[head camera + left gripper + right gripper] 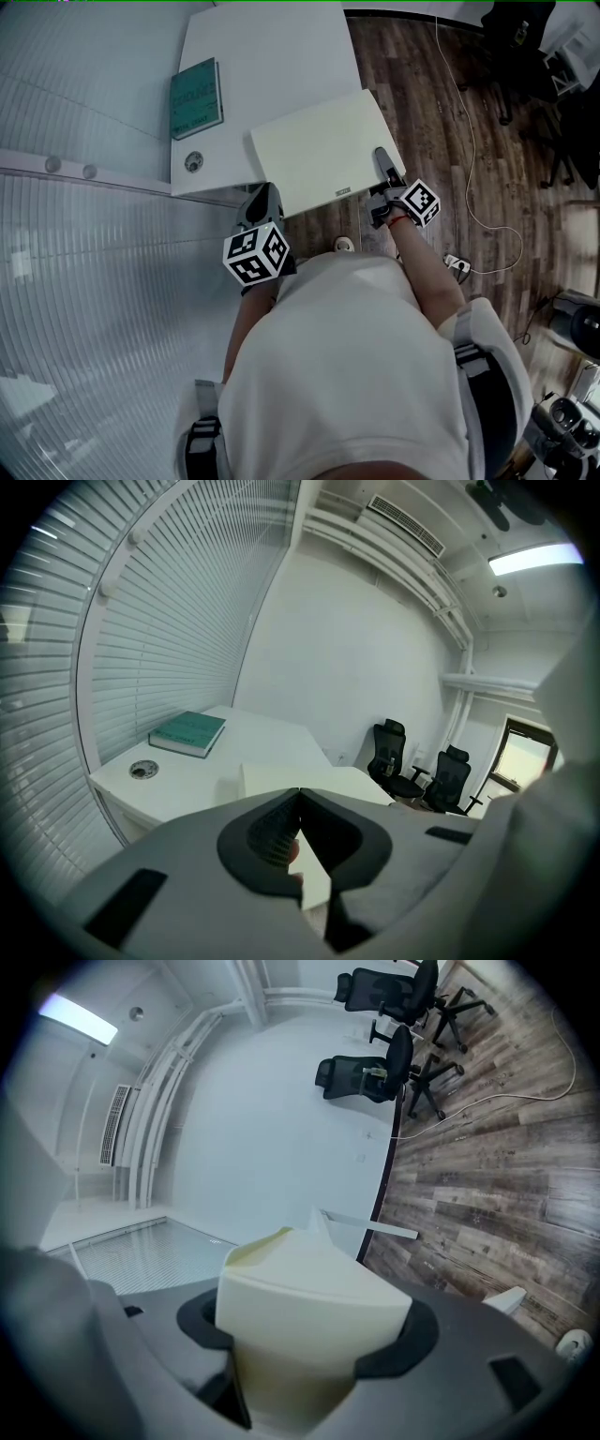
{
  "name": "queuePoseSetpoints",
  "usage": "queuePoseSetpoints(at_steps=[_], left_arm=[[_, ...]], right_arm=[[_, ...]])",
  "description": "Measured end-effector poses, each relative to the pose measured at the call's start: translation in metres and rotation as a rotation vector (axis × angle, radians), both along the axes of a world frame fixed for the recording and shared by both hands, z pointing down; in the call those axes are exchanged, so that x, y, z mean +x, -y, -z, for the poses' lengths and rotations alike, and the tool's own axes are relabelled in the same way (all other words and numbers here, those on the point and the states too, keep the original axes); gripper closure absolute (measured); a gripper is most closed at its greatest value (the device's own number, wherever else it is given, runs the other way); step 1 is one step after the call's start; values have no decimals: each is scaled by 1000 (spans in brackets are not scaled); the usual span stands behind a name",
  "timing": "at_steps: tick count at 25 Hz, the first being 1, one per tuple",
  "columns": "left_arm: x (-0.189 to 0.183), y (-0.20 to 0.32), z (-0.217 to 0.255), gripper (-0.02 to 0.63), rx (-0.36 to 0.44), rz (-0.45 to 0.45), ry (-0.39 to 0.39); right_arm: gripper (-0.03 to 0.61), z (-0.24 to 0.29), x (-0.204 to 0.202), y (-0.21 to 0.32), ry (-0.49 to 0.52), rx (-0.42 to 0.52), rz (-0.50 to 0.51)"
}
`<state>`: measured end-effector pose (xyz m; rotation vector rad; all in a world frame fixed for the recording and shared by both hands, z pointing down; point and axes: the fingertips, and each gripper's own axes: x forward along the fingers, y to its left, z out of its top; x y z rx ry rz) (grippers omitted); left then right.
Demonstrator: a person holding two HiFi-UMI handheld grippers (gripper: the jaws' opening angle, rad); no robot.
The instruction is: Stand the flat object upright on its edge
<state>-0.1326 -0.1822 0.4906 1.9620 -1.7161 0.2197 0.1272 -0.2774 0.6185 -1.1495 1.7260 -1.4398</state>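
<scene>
**Two grippers at the near edge of a cream box**

Head view: the cream box (319, 150) lay on the white desk (272, 56), jutting past its corner. The left gripper (264, 195) was at its near-left corner and the right gripper (384, 161) at its near-right.

Left gripper view: the jaws were closed tip to tip, with the box just ahead.

Right gripper view: the jaws clamped the box's edge.

No readable text: green book (196, 97) cover, cream panel (323, 150) label (both blurred).
</scene>
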Motion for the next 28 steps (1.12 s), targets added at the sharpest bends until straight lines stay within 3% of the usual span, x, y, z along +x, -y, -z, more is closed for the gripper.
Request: queuePoseSetpoints(at_steps=[14,28], left_arm=[[14,-2,-5,594,12,-9,-18],[18,0,-2,594,28,26,-30]], right_arm=[[269,11,16,-6,-1,-32,-16],[299,72,19,21,-82,43,-23]])
